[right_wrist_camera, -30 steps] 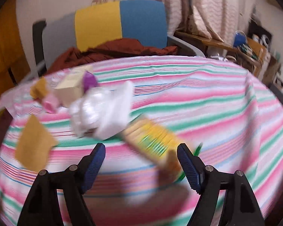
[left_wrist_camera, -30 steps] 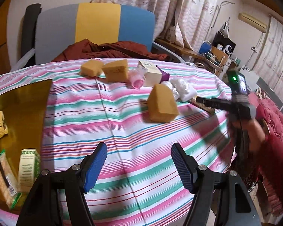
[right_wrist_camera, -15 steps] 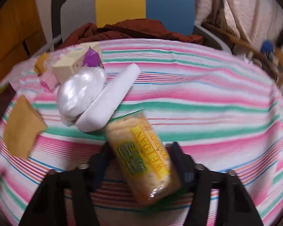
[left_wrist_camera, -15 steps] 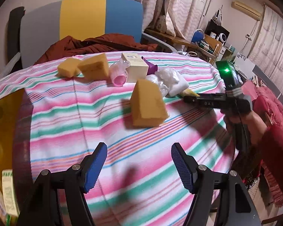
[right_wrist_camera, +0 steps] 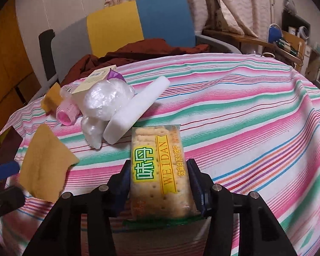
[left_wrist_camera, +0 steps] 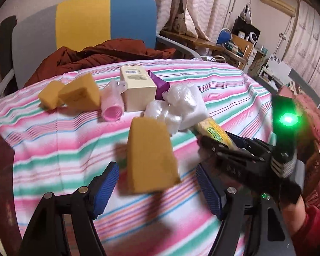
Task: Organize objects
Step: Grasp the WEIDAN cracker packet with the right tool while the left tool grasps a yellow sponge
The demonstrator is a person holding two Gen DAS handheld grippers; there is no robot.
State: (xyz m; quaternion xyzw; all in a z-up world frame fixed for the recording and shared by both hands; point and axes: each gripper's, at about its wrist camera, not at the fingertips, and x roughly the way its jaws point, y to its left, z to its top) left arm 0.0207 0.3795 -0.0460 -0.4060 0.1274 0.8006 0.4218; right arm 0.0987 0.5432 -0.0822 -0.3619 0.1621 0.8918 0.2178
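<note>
Now: right gripper (right_wrist_camera: 159, 183) clamped on cracker pack (right_wrist_camera: 160, 168), both pads pressing its long sides, pack just above striped tablecloth (right_wrist_camera: 245, 115); far end of pack close to white foam block (right_wrist_camera: 136, 104) and clear plastic bag (right_wrist_camera: 105, 102); left gripper (left_wrist_camera: 157, 188) spread wide, nothing between pads, with big yellow sponge (left_wrist_camera: 149, 155) lying in front of the gap; 2 more sponges (left_wrist_camera: 79, 95), pink roller (left_wrist_camera: 113, 104), cream box (left_wrist_camera: 138, 87) w/ purple item (left_wrist_camera: 159, 84) at far side of table; brown jacket (left_wrist_camera: 104, 53) on chair (left_wrist_camera: 108, 19) behind.
</note>
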